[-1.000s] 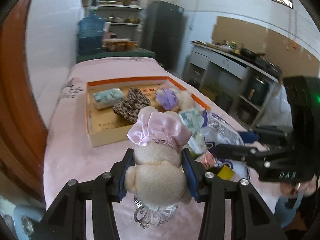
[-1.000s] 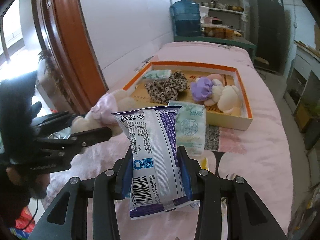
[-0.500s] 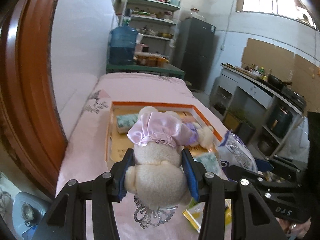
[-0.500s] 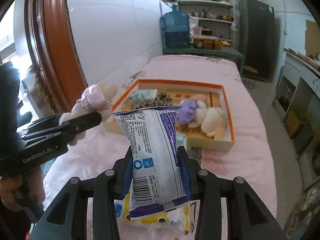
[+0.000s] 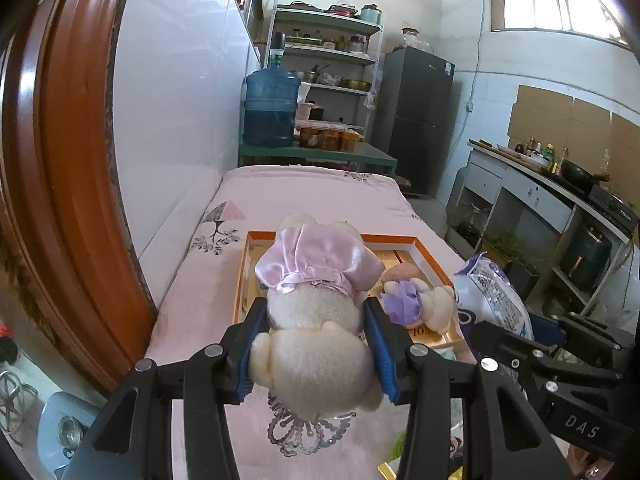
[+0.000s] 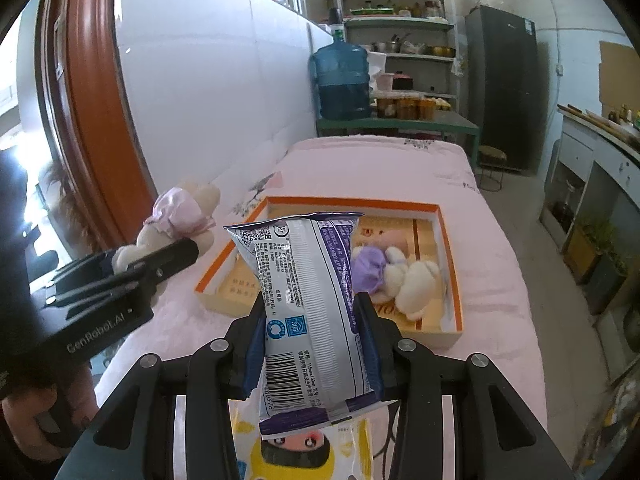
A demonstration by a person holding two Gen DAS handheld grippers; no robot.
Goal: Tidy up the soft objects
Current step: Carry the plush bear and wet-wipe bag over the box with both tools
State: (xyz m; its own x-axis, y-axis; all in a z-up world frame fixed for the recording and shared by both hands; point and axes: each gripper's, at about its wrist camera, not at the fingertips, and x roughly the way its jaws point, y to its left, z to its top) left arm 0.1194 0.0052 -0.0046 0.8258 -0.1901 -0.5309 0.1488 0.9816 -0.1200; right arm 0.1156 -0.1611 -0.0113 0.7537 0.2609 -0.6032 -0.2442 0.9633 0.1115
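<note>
The shallow cardboard box with the orange rim (image 6: 448, 224) lies on the pink quilted bed (image 6: 492, 248), at twelve o'clock from both of my hands. In it I can count one cream plush toy in a purple cap (image 6: 394, 270), lying on its side toward the box's three o'clock wall. The rest of the box floor is partly hidden behind what I hold, so I cannot tell what else is inside.

My left fingers (image 5: 316, 344) are clamped on one cream plush toy with a pink satin bonnet (image 5: 316, 320), the blue pads pressing its body from nine and three o'clock. It is held in the air, above the near edge of the box in the left wrist view, and a clear beaded loop (image 5: 304, 432) hangs under it at six o'clock.

My right fingers (image 6: 312, 344) are clamped on one white and purple plastic tissue packet (image 6: 308, 300), upright, with the barcode end at six o'clock. It too is clear of the bed, in front of the box.

Below that packet, at six o'clock, one white and yellow packet with a cartoon face (image 6: 300, 452) lies on the bed.

That makes two plush toys and two packets in view.
</note>
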